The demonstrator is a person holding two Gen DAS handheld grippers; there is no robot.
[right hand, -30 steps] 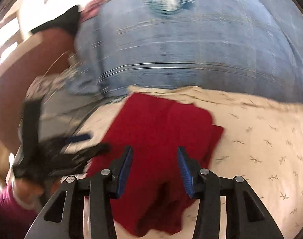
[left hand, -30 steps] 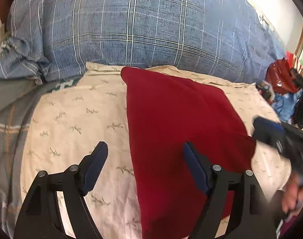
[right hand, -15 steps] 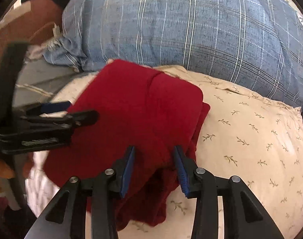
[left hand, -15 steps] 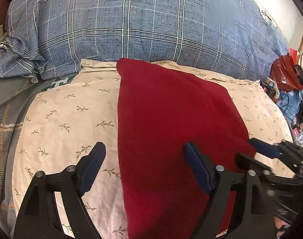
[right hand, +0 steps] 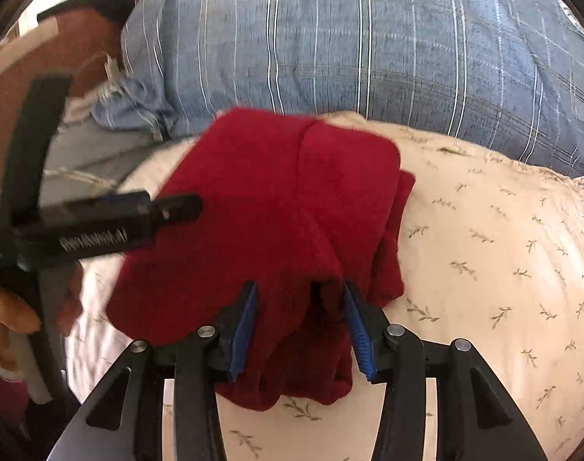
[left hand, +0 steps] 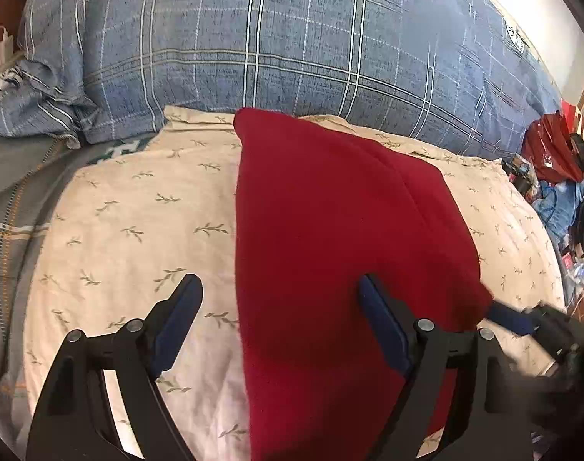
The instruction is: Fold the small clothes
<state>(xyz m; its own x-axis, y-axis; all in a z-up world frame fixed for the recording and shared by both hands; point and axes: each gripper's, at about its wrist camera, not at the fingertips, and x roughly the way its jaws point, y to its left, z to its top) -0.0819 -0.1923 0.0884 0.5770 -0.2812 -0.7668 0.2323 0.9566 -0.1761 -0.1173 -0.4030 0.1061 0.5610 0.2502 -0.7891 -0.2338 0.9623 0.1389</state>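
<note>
Red garment flatter than before, right tongs opening

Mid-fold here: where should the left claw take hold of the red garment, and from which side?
Grip the red garment on its long, straight left edge, near the end closest to the left claw. Come from the bare cream pillow side, sliding one finger under. That edge lies flat and uncluttered, probably an easy pinch. The right claw, its jaws opening, already straddles the bunched near-right corner.
</note>
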